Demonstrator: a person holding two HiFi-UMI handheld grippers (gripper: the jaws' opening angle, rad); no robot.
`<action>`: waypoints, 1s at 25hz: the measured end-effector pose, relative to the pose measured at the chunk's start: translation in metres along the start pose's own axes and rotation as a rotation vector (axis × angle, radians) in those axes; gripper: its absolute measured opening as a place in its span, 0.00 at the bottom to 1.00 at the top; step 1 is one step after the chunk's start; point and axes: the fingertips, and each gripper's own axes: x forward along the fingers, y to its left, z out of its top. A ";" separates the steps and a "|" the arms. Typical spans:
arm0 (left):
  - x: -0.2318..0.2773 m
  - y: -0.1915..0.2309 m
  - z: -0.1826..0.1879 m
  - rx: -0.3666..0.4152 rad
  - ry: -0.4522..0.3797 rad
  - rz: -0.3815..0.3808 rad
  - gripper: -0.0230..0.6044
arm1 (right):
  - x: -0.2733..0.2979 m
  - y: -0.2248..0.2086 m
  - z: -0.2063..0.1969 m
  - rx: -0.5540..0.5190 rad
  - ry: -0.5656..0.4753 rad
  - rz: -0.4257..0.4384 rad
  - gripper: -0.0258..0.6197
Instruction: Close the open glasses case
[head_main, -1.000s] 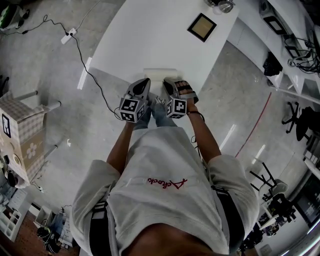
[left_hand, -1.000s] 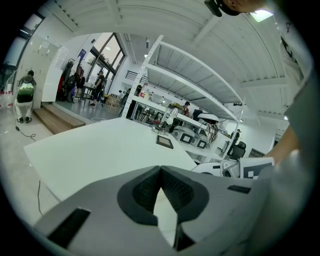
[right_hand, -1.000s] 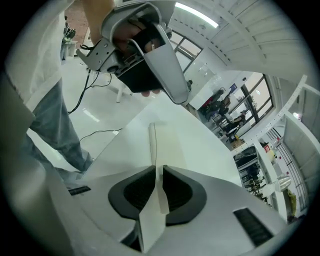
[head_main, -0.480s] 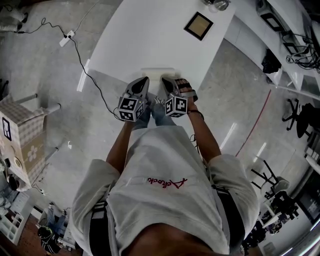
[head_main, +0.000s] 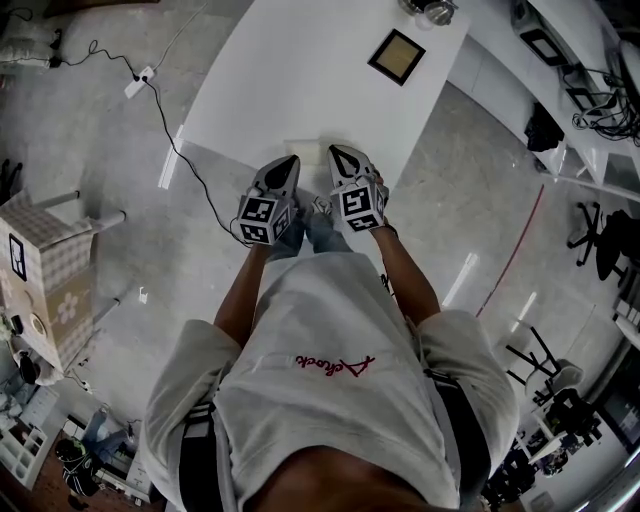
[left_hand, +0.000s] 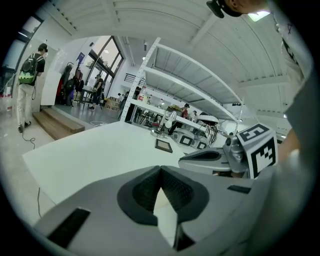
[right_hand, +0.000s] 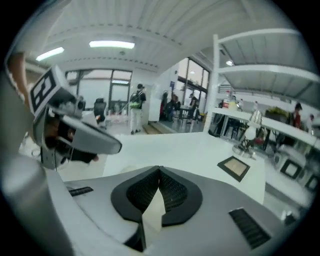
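Note:
The glasses case (head_main: 308, 150) shows only in the head view, as a pale flat shape on the white table (head_main: 300, 70) near its front edge. I cannot tell how its lid stands. My left gripper (head_main: 291, 160) hovers at its left end and my right gripper (head_main: 334, 151) at its right end. The left gripper (left_hand: 160, 168) is shut, tips together, with nothing between them. The right gripper (right_hand: 159, 170) has just been closing and is shut on nothing. Each gripper view shows the other gripper alongside, the right gripper (left_hand: 206, 159) and the left gripper (right_hand: 97, 141).
A dark framed square (head_main: 397, 57) lies on the far part of the table, with a metal object (head_main: 436, 10) at the far edge. A power strip (head_main: 139, 76) with its cable lies on the floor at left. Desks and chairs (head_main: 595, 235) stand at right.
My right gripper has rolled so that its marker cube faces up, and it has risen a little over the case's right end. The left gripper has stayed where it was.

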 end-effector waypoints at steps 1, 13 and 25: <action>-0.001 0.000 0.003 0.002 -0.006 0.001 0.07 | -0.002 -0.005 0.006 0.115 -0.039 -0.004 0.08; 0.005 -0.016 0.040 0.056 -0.076 -0.014 0.07 | -0.030 -0.039 0.052 0.404 -0.278 -0.040 0.07; 0.010 -0.053 0.090 0.138 -0.197 -0.006 0.07 | -0.070 -0.057 0.079 0.316 -0.390 -0.058 0.07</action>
